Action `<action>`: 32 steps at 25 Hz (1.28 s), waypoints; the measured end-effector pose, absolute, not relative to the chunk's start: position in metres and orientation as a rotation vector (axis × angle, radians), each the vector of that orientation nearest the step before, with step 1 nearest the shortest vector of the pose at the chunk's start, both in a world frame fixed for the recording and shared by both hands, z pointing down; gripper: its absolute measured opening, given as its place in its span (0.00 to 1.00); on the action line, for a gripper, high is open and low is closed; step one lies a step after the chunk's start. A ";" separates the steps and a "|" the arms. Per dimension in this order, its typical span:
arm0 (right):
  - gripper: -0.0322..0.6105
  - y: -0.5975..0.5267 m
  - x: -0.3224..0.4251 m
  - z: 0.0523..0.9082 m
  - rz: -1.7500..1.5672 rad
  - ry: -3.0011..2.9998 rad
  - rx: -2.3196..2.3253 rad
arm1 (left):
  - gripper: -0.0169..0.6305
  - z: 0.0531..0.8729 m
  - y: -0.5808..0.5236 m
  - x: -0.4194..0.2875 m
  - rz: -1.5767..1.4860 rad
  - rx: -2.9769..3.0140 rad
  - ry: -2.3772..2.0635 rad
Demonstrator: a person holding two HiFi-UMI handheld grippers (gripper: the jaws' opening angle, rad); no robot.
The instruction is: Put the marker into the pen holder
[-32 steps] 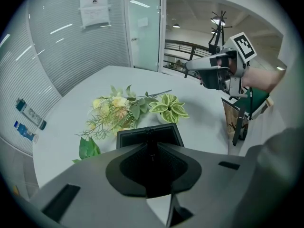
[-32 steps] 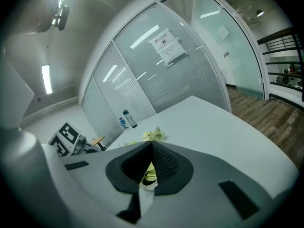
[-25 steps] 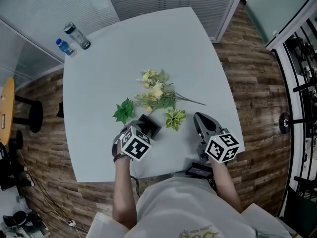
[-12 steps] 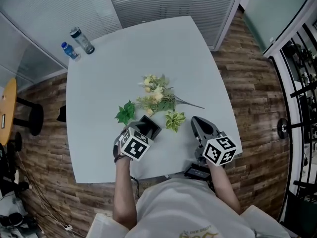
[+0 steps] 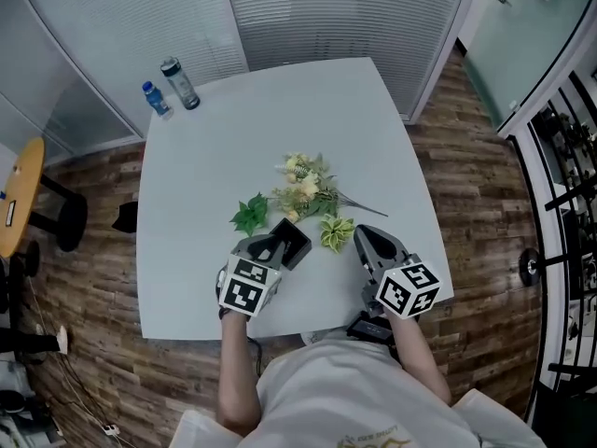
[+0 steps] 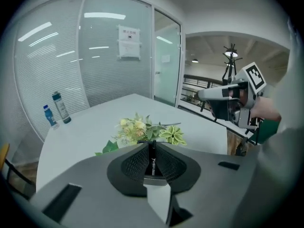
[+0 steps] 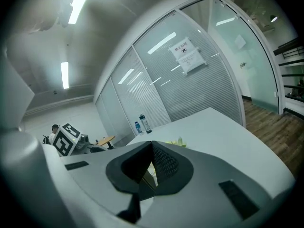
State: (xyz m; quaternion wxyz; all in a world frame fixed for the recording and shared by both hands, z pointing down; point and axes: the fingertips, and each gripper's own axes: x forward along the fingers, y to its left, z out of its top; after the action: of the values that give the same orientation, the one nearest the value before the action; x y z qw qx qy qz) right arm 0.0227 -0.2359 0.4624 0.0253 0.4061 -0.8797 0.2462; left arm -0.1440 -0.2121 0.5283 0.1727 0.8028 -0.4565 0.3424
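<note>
My left gripper (image 5: pixel 298 241) hovers over the near part of the white table (image 5: pixel 205 166), just short of a bunch of artificial flowers (image 5: pixel 308 192). In the left gripper view the left gripper (image 6: pixel 152 148) is shut on a thin black stick with white print (image 6: pixel 152 159), which looks like the marker. My right gripper (image 5: pixel 360 233) is beside it on the right, and in its own view the right gripper (image 7: pixel 152 145) is shut with nothing in it. No pen holder shows in any view.
Two bottles (image 5: pixel 179 84) stand at the table's far left corner. The flowers (image 6: pixel 142 129) and loose green leaves (image 5: pixel 250 215) lie mid-table. The near table edge is just under both grippers. An orange side table (image 5: pixel 17 199) stands on the wooden floor to the left.
The head view has shifted, so the table sits lower and more to the right in it. Both grippers stay in about the same place beside the flowers, still shut.
</note>
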 end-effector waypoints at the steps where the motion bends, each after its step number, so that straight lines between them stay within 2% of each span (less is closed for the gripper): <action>1: 0.07 -0.234 0.020 0.459 0.746 -2.726 1.252 | 0.10 0.520 -0.210 -0.146 0.935 2.287 -1.321; 7: 0.07 -0.224 0.012 0.440 0.655 -2.753 1.251 | 0.06 0.473 -0.202 -0.155 0.743 2.334 -1.490; 13: 0.07 -0.219 0.006 0.435 0.621 -2.756 1.253 | 0.04 0.444 -0.202 -0.166 0.424 2.329 -1.588; 32: 0.07 -0.217 -0.003 0.439 0.604 -2.744 1.228 | 0.04 0.462 -0.198 -0.166 0.450 2.312 -1.521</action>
State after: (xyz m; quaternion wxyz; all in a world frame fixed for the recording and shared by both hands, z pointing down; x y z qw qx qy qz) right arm -0.0028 -0.2167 0.4387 0.0377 0.4001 -0.8943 0.1969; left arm -0.1661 -0.1983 0.4624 0.1681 0.8129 -0.5348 0.1582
